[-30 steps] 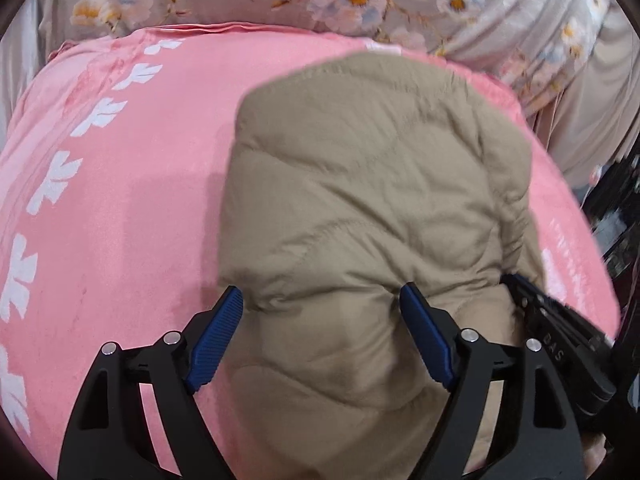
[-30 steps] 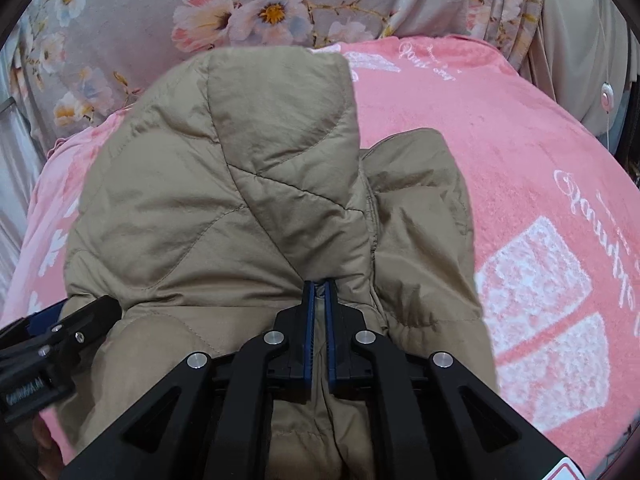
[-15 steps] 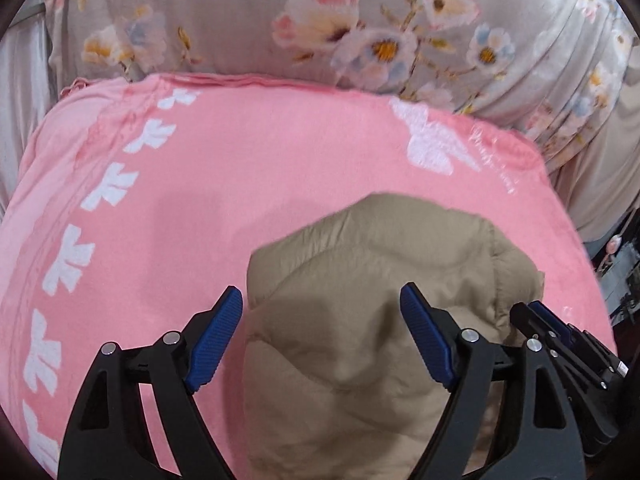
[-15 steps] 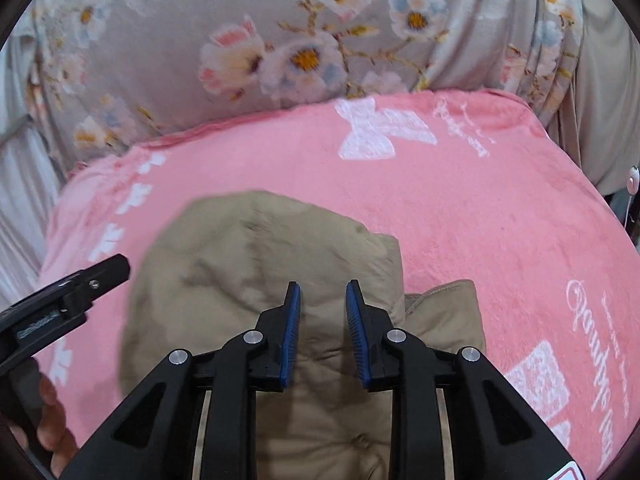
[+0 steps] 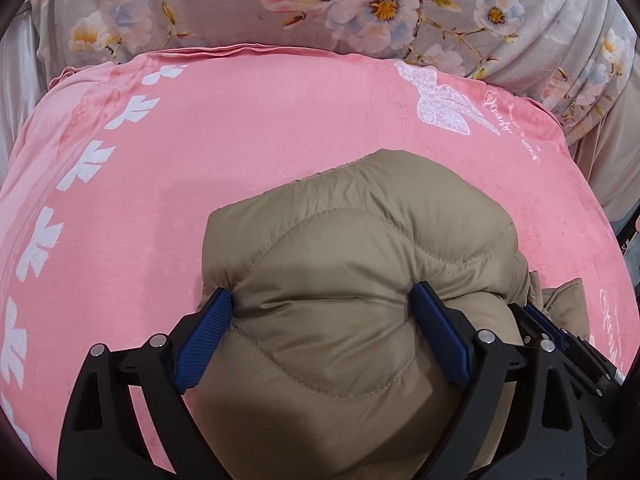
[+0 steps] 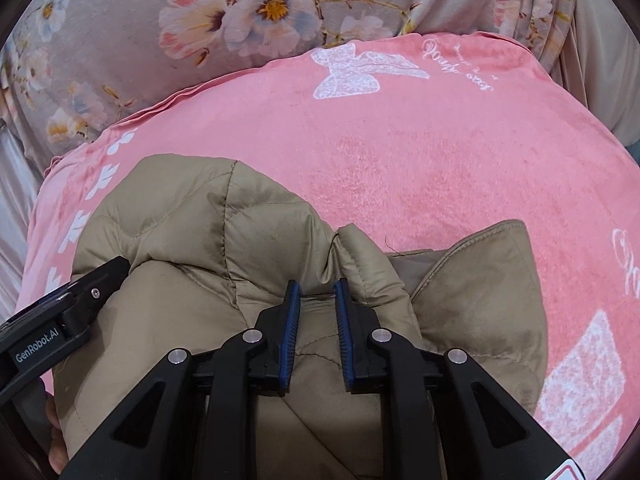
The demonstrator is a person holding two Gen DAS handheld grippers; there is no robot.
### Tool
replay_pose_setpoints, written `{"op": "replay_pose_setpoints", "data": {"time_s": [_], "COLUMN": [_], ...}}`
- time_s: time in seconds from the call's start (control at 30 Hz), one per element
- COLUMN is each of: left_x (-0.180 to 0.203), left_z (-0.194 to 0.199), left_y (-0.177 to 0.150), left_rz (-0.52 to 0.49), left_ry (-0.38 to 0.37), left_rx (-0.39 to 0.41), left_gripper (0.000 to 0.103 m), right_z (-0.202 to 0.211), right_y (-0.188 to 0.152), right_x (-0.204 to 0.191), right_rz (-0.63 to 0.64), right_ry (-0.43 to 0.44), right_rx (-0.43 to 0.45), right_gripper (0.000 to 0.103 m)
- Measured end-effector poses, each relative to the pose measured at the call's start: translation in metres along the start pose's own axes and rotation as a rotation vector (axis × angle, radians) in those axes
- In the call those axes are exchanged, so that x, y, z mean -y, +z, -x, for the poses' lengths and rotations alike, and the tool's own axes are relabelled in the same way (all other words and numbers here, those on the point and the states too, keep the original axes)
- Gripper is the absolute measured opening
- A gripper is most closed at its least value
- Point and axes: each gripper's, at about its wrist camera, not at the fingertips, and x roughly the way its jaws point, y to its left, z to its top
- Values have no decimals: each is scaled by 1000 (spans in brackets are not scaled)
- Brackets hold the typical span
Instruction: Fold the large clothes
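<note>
A tan quilted puffer jacket (image 5: 360,248) lies folded in a thick bundle on a pink blanket (image 5: 240,128). My left gripper (image 5: 324,300) is open wide, its blue pads pressed against both sides of a puffy fold of the jacket. In the right wrist view the jacket (image 6: 180,216) fills the lower left, with a flap sticking out to the right. My right gripper (image 6: 316,288) is open a little, its jaws just above the jacket's top fold and holding nothing. The left gripper (image 6: 72,300) shows at the left edge of that view.
The pink blanket (image 6: 440,184) has white leaf and butterfly prints. A grey floral curtain (image 5: 360,4) hangs behind it. The right gripper's body (image 5: 568,344) shows at the lower right of the left wrist view.
The far part of the jacket has been folded toward me into a shorter bundle. My right gripper, shut on the jacket a second ago, has opened and let go. The left stays open.
</note>
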Motion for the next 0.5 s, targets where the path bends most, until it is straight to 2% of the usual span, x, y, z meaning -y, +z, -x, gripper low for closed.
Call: {"op": "replay_pose_setpoints", "data": {"time_s": [0.4,0.5], "left_x": [6,-2], "left_z": [-14,-12], "left_y": [-6,-6], "left_rz": [-20,6], "left_ry": [32,-21], "left_rx": [25,34], "left_gripper": [92,92], "right_z": [-8,-6], "right_y": [-4,-4], "right_x": [1,5], "right_rz": [-17,-32], "right_ry": [-5,23], "right_rx": [18,23], "right_gripper": [13,14]}}
